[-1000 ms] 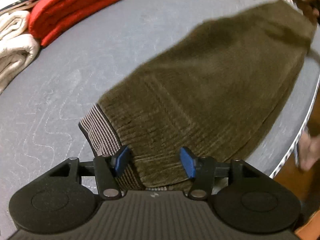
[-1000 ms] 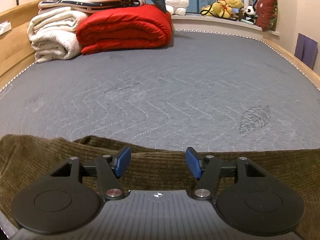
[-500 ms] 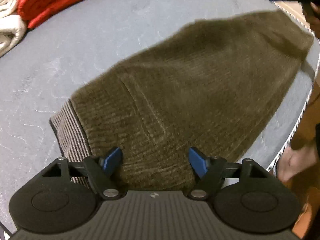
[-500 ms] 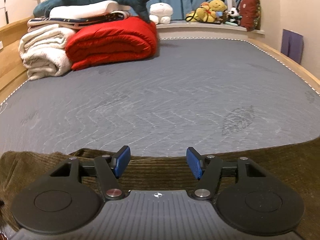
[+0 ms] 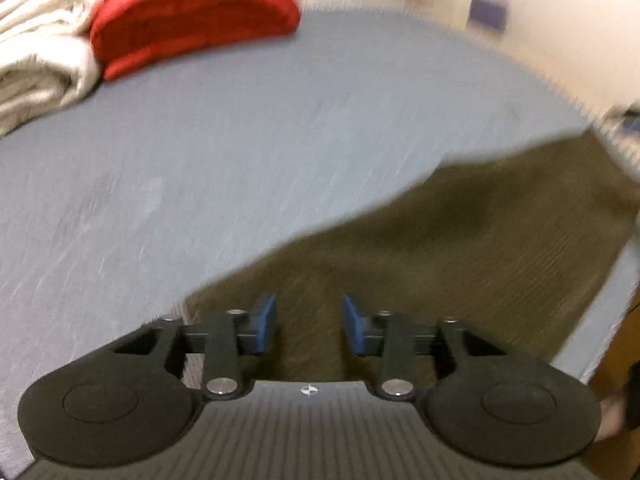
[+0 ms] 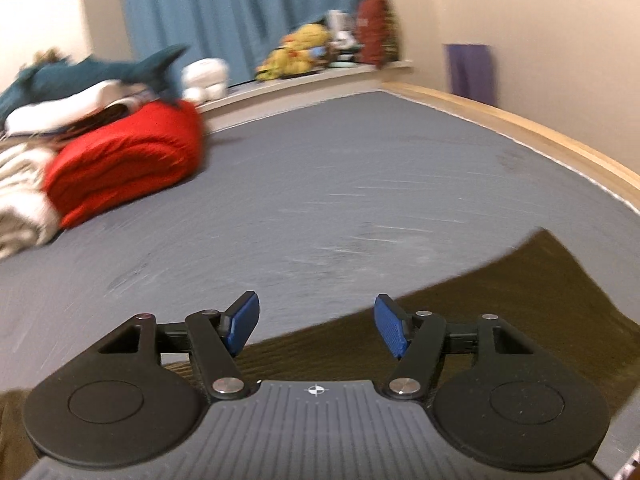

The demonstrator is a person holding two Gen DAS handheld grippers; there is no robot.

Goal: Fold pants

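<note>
Olive-brown corduroy pants point(image 5: 460, 256) lie flat along the near edge of the grey mattress point(image 5: 240, 152). My left gripper point(image 5: 308, 322) is open and empty, hovering over the pants' left end. In the right wrist view the pants point(image 6: 500, 304) run from under the gripper to the lower right. My right gripper point(image 6: 316, 326) is open and empty above their far edge. Both views are motion-blurred.
A red folded blanket point(image 5: 192, 16) and cream rolled blankets point(image 5: 36, 80) sit at the far left of the mattress. A shark plush point(image 6: 96, 74) and soft toys point(image 6: 304, 54) sit at the head. A wooden bed rail point(image 6: 520, 128) runs along the right.
Both grippers have lifted and tilted up, away from the pants. The left view now shows more of the mattress and less of the striped waistband. The right view has swung left.
</note>
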